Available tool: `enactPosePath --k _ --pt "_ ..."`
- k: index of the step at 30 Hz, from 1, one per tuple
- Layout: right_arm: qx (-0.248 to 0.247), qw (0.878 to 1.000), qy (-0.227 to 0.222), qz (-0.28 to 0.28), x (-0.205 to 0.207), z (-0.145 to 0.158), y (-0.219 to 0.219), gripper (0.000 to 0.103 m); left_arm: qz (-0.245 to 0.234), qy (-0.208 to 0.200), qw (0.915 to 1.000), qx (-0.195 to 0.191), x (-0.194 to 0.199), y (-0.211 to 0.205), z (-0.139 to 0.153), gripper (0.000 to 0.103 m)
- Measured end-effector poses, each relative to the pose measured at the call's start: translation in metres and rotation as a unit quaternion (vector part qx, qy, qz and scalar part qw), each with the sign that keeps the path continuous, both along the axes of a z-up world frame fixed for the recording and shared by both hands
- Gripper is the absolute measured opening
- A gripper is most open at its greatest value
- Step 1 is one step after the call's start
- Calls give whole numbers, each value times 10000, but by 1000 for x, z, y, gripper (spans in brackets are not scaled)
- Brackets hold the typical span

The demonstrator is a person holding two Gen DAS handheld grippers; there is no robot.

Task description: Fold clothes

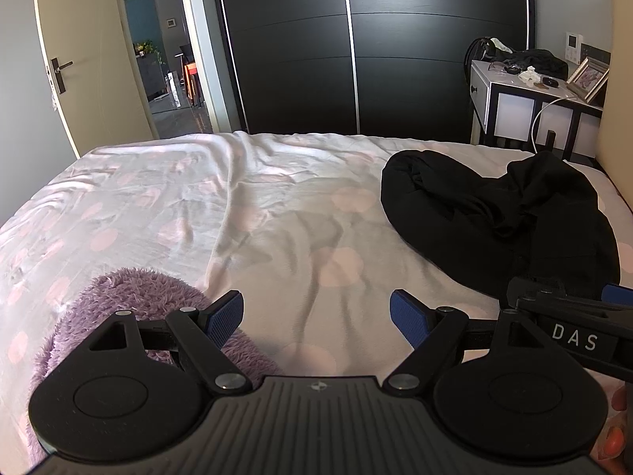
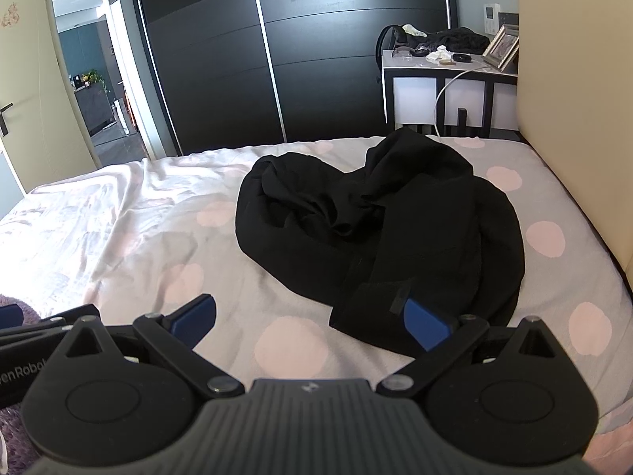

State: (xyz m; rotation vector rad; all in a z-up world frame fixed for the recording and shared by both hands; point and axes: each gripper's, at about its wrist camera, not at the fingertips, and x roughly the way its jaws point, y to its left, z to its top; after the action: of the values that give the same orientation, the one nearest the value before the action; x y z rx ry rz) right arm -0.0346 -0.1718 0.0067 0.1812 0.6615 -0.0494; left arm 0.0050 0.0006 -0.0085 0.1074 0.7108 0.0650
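Zero folds done: crumpled black fabric garment lies heaped on the pink-dotted bed sheet, left gripper and right gripper both wide open, empty, hovering just short of it.

My left gripper is level, jaws spread wide, holding nothing. My right gripper sits just beside it on its right, jaws equally wide, also holding nothing.

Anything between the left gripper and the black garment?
Nothing. In the left wrist view, only bare polka-dot bedsheet lies between the open left gripper and the black garment. The right gripper sits beside it.
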Motion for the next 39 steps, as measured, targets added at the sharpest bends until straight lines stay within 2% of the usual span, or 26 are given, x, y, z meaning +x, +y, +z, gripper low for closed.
enactPosePath --k 33,39 --pt "58 9999 92 3 1 -1 0 102 20 65 10000 58 2 -1 0 81" --pt "108 9999 21 -19 4 0 -4 102 -91 103 9998 129 6 -5 -2 81"
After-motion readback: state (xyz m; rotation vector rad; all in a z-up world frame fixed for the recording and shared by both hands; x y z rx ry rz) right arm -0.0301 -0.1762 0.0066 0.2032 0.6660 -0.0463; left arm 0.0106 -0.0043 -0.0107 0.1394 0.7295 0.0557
